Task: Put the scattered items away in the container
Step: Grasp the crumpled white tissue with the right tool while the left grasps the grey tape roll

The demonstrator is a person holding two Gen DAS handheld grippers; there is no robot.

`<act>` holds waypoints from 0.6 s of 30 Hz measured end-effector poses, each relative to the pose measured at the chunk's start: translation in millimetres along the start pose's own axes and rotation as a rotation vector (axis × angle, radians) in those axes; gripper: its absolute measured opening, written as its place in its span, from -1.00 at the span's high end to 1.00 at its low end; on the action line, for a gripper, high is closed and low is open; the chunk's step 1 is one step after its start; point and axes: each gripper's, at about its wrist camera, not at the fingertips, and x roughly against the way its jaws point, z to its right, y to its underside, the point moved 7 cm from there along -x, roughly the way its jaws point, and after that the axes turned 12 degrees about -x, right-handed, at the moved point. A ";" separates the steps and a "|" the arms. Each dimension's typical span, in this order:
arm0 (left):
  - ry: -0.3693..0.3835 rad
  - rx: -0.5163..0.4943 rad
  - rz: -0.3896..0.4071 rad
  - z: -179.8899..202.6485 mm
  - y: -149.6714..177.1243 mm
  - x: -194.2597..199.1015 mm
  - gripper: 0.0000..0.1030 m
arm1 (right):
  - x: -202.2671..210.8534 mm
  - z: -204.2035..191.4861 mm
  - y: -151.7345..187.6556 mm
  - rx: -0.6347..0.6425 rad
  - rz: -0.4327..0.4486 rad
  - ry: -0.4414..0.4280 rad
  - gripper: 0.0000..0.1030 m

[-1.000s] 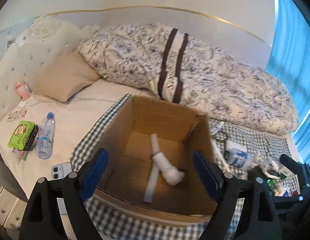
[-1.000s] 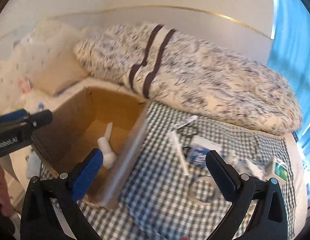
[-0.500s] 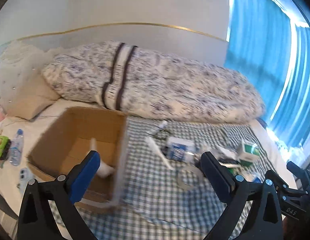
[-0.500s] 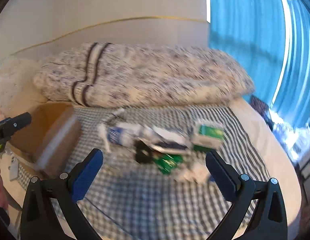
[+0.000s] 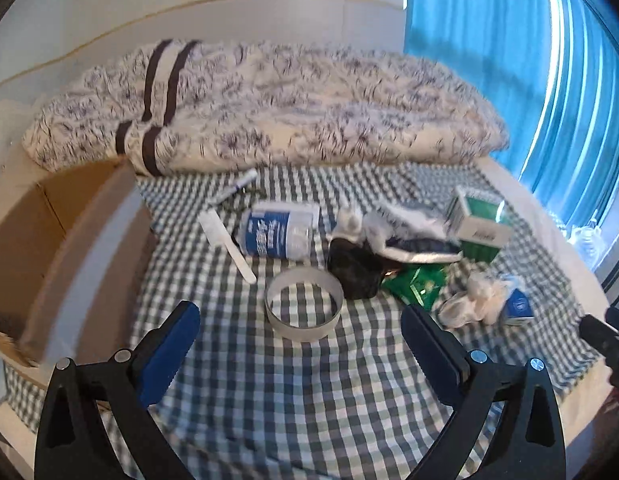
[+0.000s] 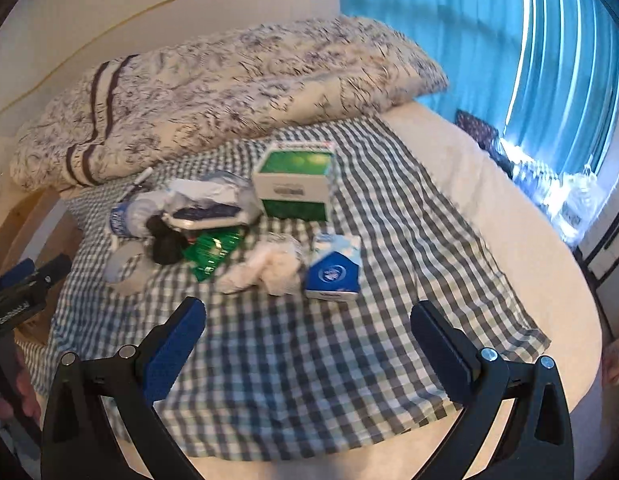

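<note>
A cardboard box (image 5: pixel 65 248) stands at the left on a checked cloth (image 5: pixel 269 380). Scattered items lie on the cloth: a tape ring (image 5: pixel 304 304), a blue-labelled bottle (image 5: pixel 279 230), a white comb (image 5: pixel 227 240), a black bundle (image 5: pixel 355 268), a green packet (image 5: pixel 415 284), a green-and-white carton (image 6: pixel 295 184), a crumpled white wad (image 6: pixel 265 270) and a small blue carton (image 6: pixel 335 268). My left gripper (image 5: pixel 299 350) hangs open just in front of the tape ring. My right gripper (image 6: pixel 307 346) is open, short of the blue carton and the wad. Neither holds anything.
A rolled patterned duvet (image 5: pixel 269 108) lies along the wall behind the items. Blue curtains (image 6: pixel 489 32) hang at the right. The cloth's right edge (image 6: pixel 509 304) gives onto bare mattress (image 6: pixel 489 184). The other gripper (image 6: pixel 21 296) shows at the right wrist view's left edge.
Both grippers have swung right, away from the cardboard box and its white item, toward the pile of scattered items. Both remain open and empty.
</note>
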 end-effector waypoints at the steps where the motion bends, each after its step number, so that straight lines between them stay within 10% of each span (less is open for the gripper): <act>1: 0.003 0.006 -0.016 1.3 2.4 -9.4 -1.00 | -4.7 4.3 -0.1 -0.005 -0.004 0.004 -0.99; 18: 0.027 -0.006 -0.138 9.3 18.8 -109.3 -1.00 | -94.5 -9.3 3.2 0.038 -0.124 0.037 -0.99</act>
